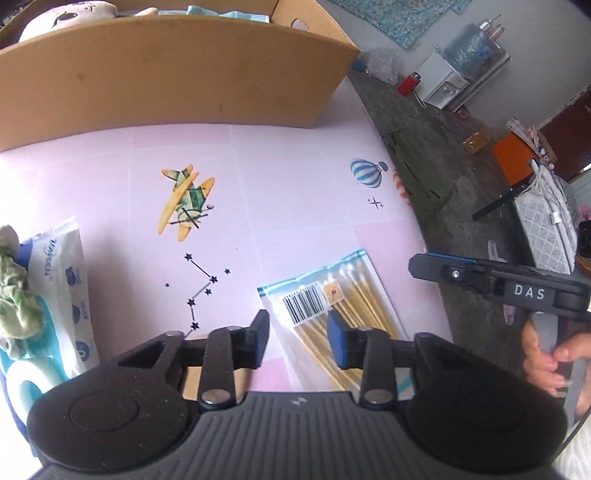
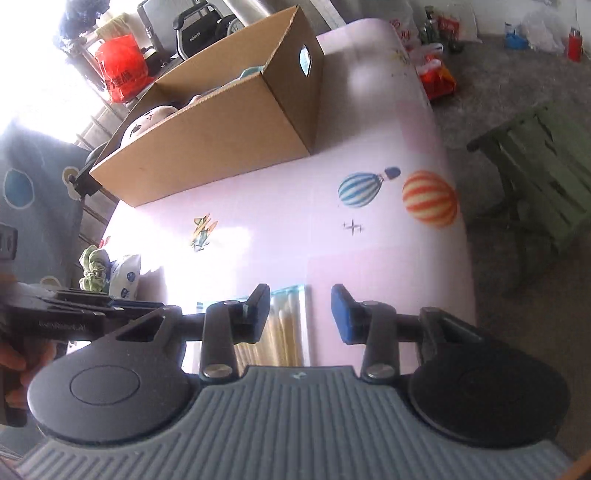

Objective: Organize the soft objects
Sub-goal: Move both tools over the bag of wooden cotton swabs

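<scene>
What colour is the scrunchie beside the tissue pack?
Green scrunchie, clearest in the left wrist view.

"DAS" in white letters on right gripper (image 1: 424,267) body. Barcode label on swab bag (image 1: 332,314), digits too small to read. Blue print on tissue pack (image 1: 66,280) illegible. Red bag (image 2: 122,68) print illegible.

Inside the cardboard box (image 1: 155,77), its front wall hides all but the top of a white plush toy (image 1: 70,16) and some blue fabric (image 1: 218,13). Left of the box, the picture's edge cuts off a tissue pack (image 1: 55,295) and a green scrunchie (image 1: 14,295).
</scene>
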`<state>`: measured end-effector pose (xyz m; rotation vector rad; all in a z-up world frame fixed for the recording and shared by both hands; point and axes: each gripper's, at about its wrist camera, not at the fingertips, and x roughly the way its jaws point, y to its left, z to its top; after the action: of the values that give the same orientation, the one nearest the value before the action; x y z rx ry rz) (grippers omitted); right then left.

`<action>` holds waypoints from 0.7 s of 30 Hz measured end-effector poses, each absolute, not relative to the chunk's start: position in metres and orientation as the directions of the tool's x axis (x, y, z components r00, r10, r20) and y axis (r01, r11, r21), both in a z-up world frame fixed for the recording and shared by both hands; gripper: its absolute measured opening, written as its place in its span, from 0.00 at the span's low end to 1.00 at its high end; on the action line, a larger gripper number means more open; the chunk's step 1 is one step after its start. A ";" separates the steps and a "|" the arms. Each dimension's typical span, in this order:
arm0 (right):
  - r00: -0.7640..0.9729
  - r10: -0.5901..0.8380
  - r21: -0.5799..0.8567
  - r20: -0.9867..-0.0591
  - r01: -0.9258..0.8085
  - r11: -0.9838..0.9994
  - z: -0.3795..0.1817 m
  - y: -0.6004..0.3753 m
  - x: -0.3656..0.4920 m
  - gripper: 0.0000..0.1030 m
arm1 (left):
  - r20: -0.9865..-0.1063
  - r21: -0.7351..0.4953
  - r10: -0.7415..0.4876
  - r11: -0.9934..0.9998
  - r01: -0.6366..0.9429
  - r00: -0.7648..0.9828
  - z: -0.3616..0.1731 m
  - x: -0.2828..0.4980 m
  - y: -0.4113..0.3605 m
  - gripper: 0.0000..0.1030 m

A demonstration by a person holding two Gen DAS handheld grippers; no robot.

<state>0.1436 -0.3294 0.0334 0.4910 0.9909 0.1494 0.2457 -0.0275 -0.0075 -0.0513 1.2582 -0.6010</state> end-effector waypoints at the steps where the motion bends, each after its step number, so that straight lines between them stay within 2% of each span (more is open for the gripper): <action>1: 0.545 0.351 0.475 -0.761 0.100 0.874 0.028 -0.330 0.142 0.40 | -0.871 -0.365 -0.460 0.840 0.401 0.170 -0.011 0.243 -0.027 0.52; 6: 0.513 0.332 0.455 -0.791 0.132 0.880 0.008 -0.326 0.138 0.46 | -0.871 -0.376 -0.463 0.843 0.384 0.163 -0.026 0.231 -0.028 0.54; 14: 0.514 0.376 0.478 -0.771 0.076 0.875 -0.003 -0.322 0.140 0.53 | -0.796 -0.532 -0.590 0.789 0.308 0.134 -0.047 0.238 -0.024 0.53; 17: 0.537 0.411 0.528 -0.737 0.078 0.845 -0.004 -0.328 0.153 0.53 | -0.764 -0.574 -0.630 0.762 0.298 0.138 -0.051 0.241 -0.021 0.50; 20: 0.563 0.461 0.619 -0.686 0.118 0.777 -0.010 -0.345 0.169 0.52 | -0.768 -0.560 -0.625 0.762 0.325 0.141 -0.050 0.244 -0.025 0.38; 21: 0.569 0.470 0.638 -0.675 0.128 0.760 -0.013 -0.347 0.169 0.51 | -0.770 -0.554 -0.621 0.764 0.331 0.145 -0.050 0.246 -0.027 0.38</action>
<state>0.1691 -0.3475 -0.0128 0.7036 0.9628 0.2218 0.2456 -0.0267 -0.0499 -0.2784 1.2494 -0.6981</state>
